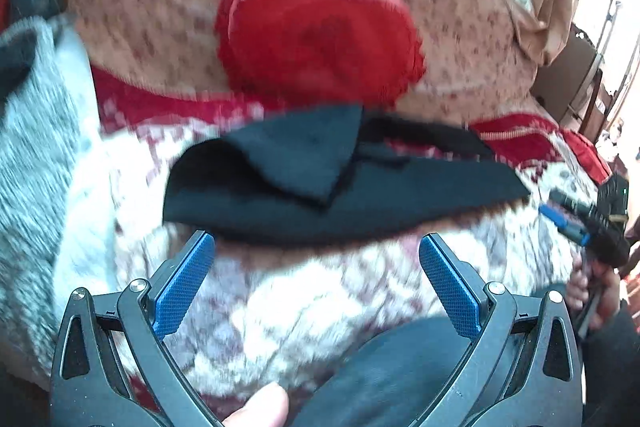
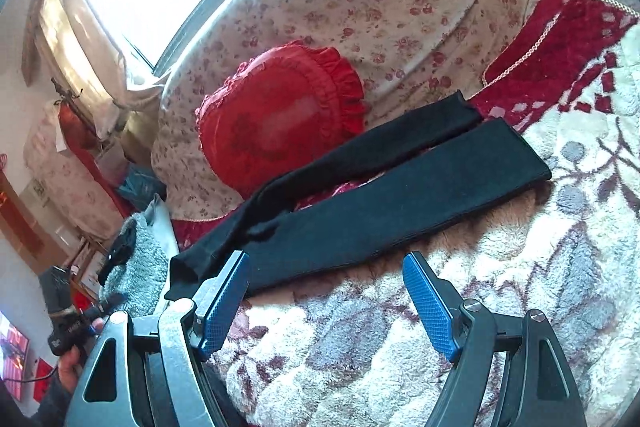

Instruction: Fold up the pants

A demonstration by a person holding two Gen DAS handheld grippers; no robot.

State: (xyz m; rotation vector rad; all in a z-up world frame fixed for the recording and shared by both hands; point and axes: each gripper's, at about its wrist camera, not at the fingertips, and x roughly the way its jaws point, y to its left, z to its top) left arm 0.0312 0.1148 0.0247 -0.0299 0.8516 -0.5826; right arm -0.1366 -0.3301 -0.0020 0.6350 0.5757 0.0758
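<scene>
Both grippers — left (image 1: 316, 259), right (image 2: 326, 281) — spread and empty; we risk snagging the fleecy blanket (image 2: 520, 287) under the limp black pants (image 2: 380, 219).

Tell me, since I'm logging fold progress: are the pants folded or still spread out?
Spread, mostly. In the right wrist view the pants lie full length on the blanket, both legs side by side; only the waist end is rumpled over.

Both wrist views face the pants (image 1: 344, 195) closely.

Black pants (image 2: 380, 203) and a red cushion (image 2: 280, 131) lie on the fleecy patterned bed (image 2: 520, 307).
</scene>
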